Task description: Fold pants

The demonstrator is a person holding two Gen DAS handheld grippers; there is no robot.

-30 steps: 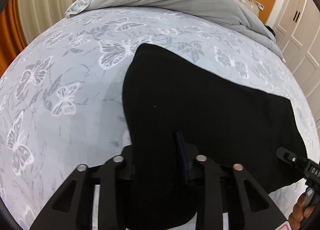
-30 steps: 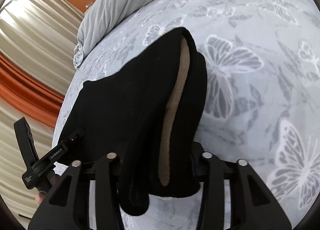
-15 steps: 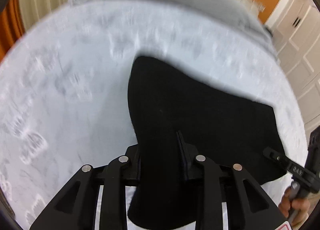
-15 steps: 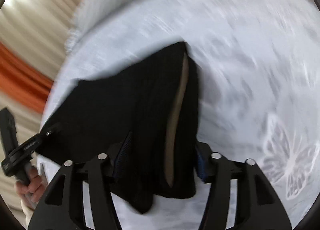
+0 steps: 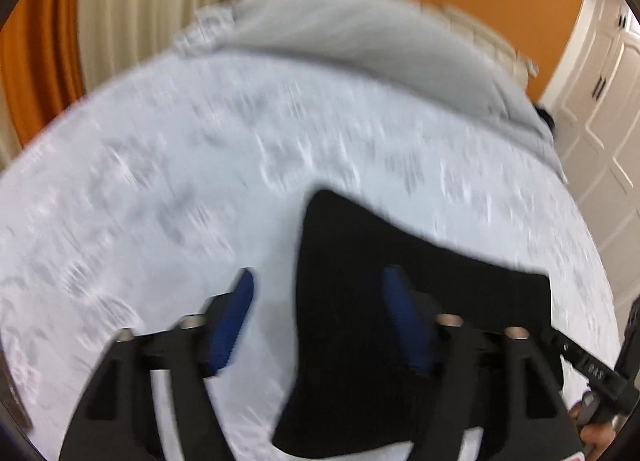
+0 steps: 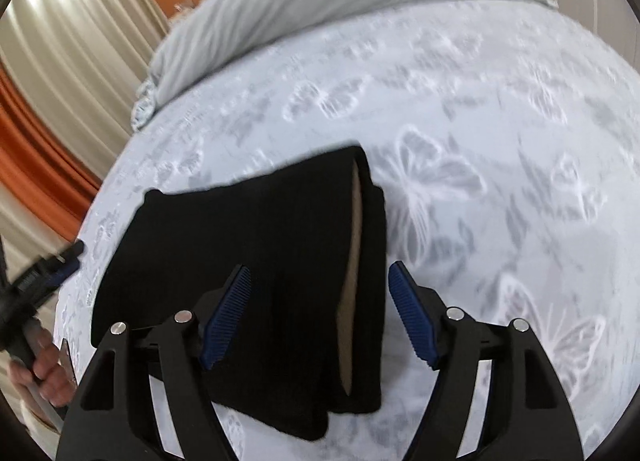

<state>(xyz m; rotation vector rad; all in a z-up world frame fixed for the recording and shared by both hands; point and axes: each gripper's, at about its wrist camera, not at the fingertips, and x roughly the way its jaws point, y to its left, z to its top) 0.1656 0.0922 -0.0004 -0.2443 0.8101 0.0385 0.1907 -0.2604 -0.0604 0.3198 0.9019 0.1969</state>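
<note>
The black pants point(image 5: 384, 293) lie folded flat on the bed with the butterfly-print sheet point(image 5: 160, 181). In the right wrist view the pants point(image 6: 260, 245) show a tan lining strip along their right edge. My left gripper point(image 5: 320, 321) is open and empty above the pants' left edge. My right gripper point(image 6: 320, 317) is open and empty above the pants' right end. The right gripper also shows at the lower right of the left wrist view point(image 5: 592, 373), and the left gripper shows at the left of the right wrist view point(image 6: 44, 273).
A grey duvet point(image 5: 360, 33) is bunched at the head of the bed. Orange and cream curtains point(image 5: 80, 21) hang to the left. White wardrobe doors point(image 5: 608, 109) stand to the right. The butterfly sheet point(image 6: 500, 181) spreads right of the pants.
Both grippers have opened and let go of the pants. Both have lifted and drawn back, and the pants now lie flat on the sheet.
</note>
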